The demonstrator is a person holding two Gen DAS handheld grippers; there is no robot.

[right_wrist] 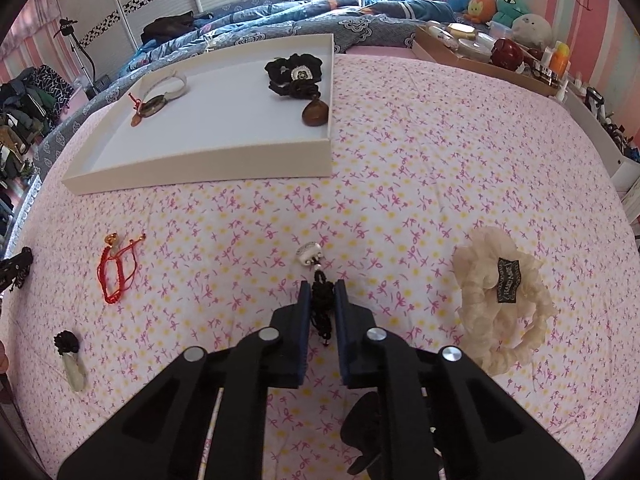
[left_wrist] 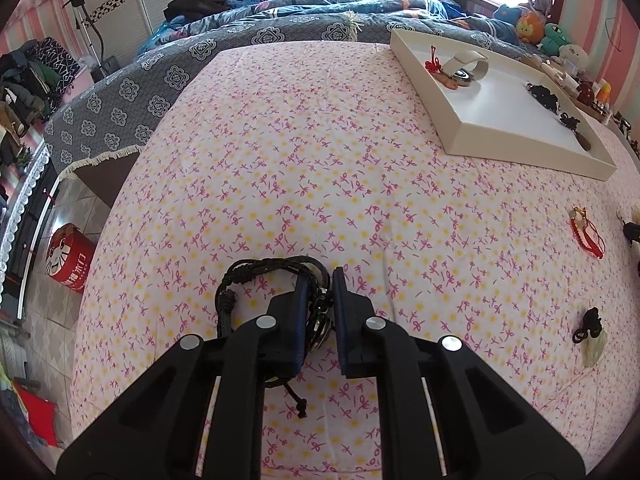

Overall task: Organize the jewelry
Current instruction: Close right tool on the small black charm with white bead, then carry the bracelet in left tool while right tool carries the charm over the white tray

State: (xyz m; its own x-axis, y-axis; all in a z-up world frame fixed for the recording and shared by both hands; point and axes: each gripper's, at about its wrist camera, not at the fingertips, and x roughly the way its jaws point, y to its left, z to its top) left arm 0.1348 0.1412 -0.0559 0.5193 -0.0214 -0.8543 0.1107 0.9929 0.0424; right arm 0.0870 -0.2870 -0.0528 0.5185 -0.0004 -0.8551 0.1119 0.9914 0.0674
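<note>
Now my left claw (left_wrist: 320, 280) is clenched on the black braided bracelet (left_wrist: 276, 268), my right claw (right_wrist: 320, 292) on the black-corded pendant (right_wrist: 316, 276), both low over the counter (right_wrist: 400, 184). Pickup looks done; next, lift toward the white tray (right_wrist: 200, 168).

Both fisheye cameras sit just behind their tools, looking forward and down along the fingers, low and close over the floral-clothed worktop (left_wrist: 320, 152). The left view has the white tray (left_wrist: 516, 140) far right; the right view has it ahead-left (right_wrist: 208, 160). Both share the red cord bracelet (left_wrist: 588, 236) (right_wrist: 118, 272) and the bed behind.
</note>
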